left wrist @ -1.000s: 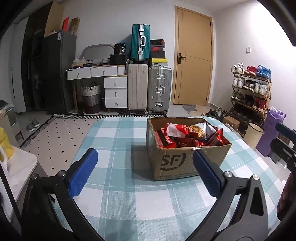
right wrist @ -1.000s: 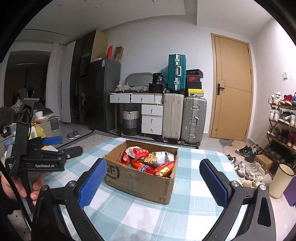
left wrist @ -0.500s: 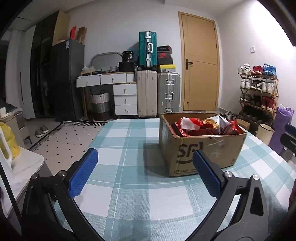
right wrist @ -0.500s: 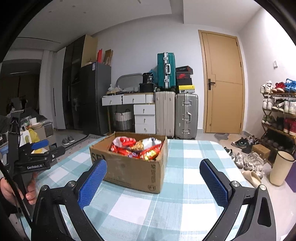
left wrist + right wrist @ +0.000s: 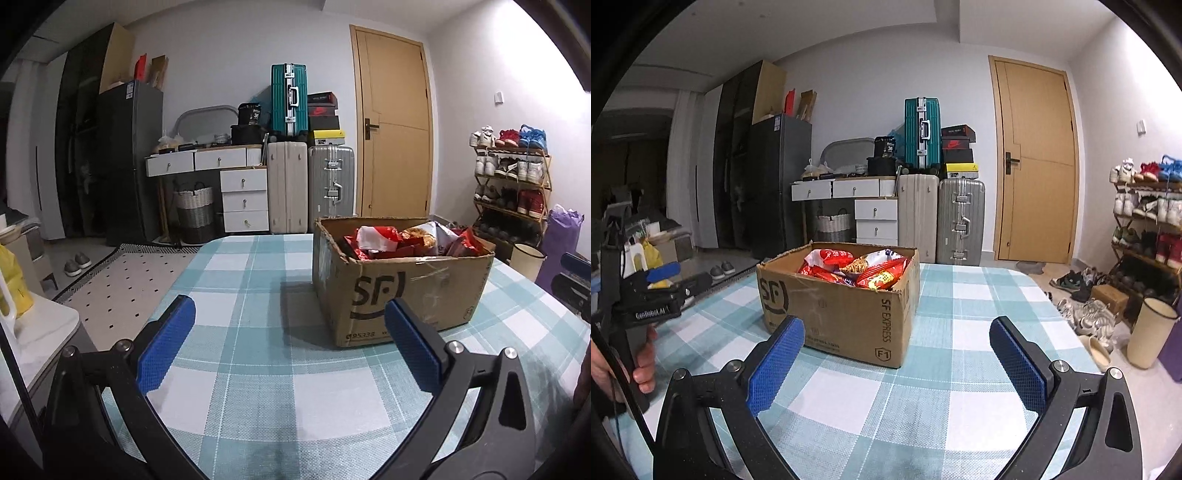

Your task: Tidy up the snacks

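Now lower, both hand-held grippers nearer cardboard box (image 5: 402,291), jaws wide

A lived-in home entryway: beside the wooden door (image 5: 1036,158) stand stacked suitcases (image 5: 940,206), a full shoe rack (image 5: 1148,221) and a fridge (image 5: 777,184)

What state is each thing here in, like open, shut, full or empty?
Cardboard box: open-topped, upright on the table, filled with snacks.
Snack packets: piled in the box, none taken out.
Left tool: open, empty.
Right tool: open, empty.
Door: shut.
Desk drawers: shut.
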The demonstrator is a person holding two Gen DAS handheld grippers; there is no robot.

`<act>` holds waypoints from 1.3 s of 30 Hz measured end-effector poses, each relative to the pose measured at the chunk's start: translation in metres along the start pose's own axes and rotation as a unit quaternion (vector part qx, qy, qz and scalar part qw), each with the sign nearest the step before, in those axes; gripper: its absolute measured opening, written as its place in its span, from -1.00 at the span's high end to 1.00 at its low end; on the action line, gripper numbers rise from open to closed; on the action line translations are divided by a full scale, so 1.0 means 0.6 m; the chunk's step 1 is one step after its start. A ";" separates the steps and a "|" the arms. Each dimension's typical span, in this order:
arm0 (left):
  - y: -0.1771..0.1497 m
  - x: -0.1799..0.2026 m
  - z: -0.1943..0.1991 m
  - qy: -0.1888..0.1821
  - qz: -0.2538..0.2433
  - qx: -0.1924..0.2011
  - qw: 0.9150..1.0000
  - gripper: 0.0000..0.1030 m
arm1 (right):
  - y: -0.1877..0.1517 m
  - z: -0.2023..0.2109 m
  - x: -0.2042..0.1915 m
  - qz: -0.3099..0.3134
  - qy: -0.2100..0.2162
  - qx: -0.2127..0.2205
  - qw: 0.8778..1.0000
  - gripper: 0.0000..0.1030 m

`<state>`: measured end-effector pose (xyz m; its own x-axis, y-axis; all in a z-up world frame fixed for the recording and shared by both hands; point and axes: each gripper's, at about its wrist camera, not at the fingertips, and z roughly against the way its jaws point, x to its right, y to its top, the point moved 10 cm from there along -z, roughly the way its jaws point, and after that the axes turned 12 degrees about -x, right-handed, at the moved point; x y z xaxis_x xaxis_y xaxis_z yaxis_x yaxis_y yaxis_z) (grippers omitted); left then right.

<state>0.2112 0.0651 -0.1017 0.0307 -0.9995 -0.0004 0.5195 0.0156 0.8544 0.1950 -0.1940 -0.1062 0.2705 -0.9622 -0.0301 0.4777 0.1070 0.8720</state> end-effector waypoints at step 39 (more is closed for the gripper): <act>-0.001 -0.001 0.001 -0.002 0.006 0.009 1.000 -0.99 | -0.001 -0.006 0.006 -0.001 -0.017 -0.006 1.000 -0.99</act>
<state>0.2104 0.0656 -0.1021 0.0332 -0.9994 0.0112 0.5043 0.0264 0.8631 0.1989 -0.1968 -0.1088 0.2405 -0.9705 -0.0146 0.4879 0.1079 0.8662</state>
